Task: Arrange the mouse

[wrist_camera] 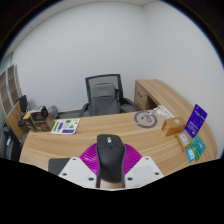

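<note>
**Mouse held between the gripper's pads above the bench**

The mouse [109, 157], one dark computer mouse, sits between the two fingers of the gripper [109, 170], its nose pointing forward over the near edge of the bench [120, 128]. The purple pads [93, 160] lie against both of its sides with no gap showing, so the gripper is clenched on the mouse, opened only to the mouse's width. Whether the mouse rests on the bench or is lifted just off it cannot be told.

The bench is a wooden L-shaped top. Ahead of the mouse and to the left lies one green-and-white booklet [65, 126]. To the right, where the top bends, one round dark-rimmed item [147, 119] lies flat; what it is cannot be told. Further right stand one purple box [197, 120] and, just before it, one teal box [195, 149]; their contents are not visible.

Beyond the bench stands one black office chair [105, 97], facing it. At the far left is a shelf unit [10, 88] against the white wall, with small items too blurred to name.
</note>
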Action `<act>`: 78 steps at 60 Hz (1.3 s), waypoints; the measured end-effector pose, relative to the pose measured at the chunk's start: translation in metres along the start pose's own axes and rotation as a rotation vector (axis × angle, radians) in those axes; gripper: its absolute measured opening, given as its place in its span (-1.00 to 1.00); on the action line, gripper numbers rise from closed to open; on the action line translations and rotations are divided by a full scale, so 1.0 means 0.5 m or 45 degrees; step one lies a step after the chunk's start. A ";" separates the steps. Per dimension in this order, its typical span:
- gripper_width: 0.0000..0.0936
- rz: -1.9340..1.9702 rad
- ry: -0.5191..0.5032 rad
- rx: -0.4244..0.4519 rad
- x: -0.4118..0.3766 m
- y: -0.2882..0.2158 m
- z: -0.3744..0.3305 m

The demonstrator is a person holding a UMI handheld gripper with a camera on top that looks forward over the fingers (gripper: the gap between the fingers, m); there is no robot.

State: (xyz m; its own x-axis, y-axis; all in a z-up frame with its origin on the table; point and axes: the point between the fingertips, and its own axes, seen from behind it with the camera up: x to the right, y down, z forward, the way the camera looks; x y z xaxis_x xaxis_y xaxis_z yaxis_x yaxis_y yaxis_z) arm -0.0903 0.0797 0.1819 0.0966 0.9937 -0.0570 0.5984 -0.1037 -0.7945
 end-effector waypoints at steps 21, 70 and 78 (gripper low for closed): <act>-0.42 -0.146 -0.152 -0.109 -0.336 0.210 0.045; 0.84 -0.208 -0.035 -0.155 -0.303 0.298 -0.002; 0.84 -0.183 -0.036 -0.129 -0.274 0.249 -0.194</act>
State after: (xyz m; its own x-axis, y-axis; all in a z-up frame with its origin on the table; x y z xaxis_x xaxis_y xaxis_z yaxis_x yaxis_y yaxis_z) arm 0.0481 -0.0733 0.1494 -0.0175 0.9993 0.0343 0.6817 0.0370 -0.7307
